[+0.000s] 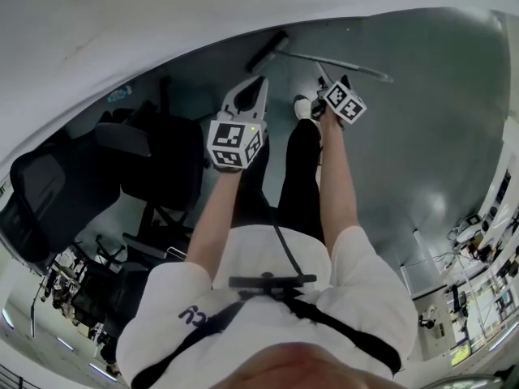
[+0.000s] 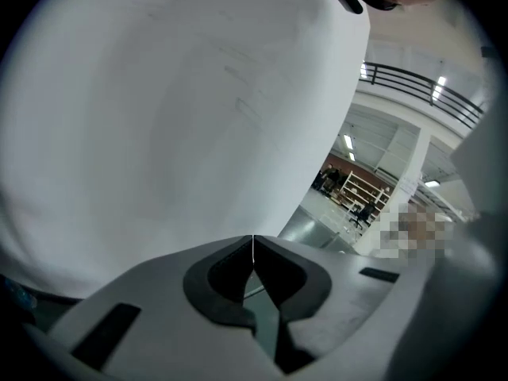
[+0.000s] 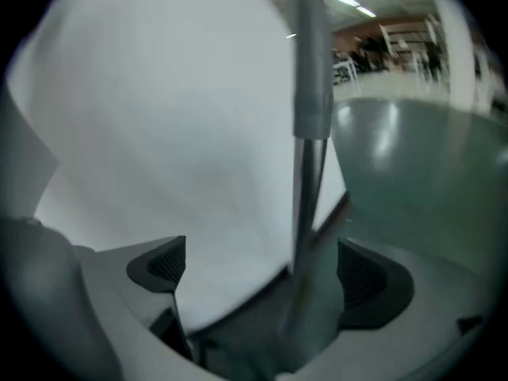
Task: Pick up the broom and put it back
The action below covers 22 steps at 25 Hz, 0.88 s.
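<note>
Broom handle (image 3: pixel 311 94) blurs low down between my right tongs (image 3: pixel 262 270), which are spread wide with neither pad pressing it. Left tongs (image 2: pixel 253 248) are pressed together, empty, facing the white wall (image 2: pixel 159 117). The broom is by the wall's base. Open floor (image 1: pixel 422 136) to the right, chairs (image 1: pixel 154 164) crowd the left. Both arms reach forward and down.

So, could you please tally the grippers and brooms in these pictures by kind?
Grippers: 2, the left gripper and the right gripper
Brooms: 1, the broom by the wall
Total: 3
</note>
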Each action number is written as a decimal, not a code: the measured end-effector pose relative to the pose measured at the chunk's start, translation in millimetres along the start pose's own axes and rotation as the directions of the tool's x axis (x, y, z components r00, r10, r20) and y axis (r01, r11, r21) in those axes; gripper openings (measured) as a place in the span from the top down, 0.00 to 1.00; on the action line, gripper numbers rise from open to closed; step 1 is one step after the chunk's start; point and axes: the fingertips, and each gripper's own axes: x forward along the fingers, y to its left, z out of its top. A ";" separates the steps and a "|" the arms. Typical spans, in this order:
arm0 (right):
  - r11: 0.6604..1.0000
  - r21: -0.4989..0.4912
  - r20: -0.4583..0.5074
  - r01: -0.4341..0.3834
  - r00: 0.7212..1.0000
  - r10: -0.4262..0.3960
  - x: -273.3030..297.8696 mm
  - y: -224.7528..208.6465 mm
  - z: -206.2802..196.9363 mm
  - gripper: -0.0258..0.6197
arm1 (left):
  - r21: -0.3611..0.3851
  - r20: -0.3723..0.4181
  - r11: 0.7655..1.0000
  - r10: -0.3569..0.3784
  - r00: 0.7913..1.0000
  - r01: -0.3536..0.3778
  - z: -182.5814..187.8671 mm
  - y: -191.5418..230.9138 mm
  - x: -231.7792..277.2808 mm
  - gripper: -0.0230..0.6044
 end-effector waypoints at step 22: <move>0.823 -0.558 -0.069 -0.105 0.994 0.080 -47.8 71.3 88.1 0.86 | -0.026 -0.016 0.998 0.056 0.998 -0.056 -31.6 -37.5 -6.8 0.94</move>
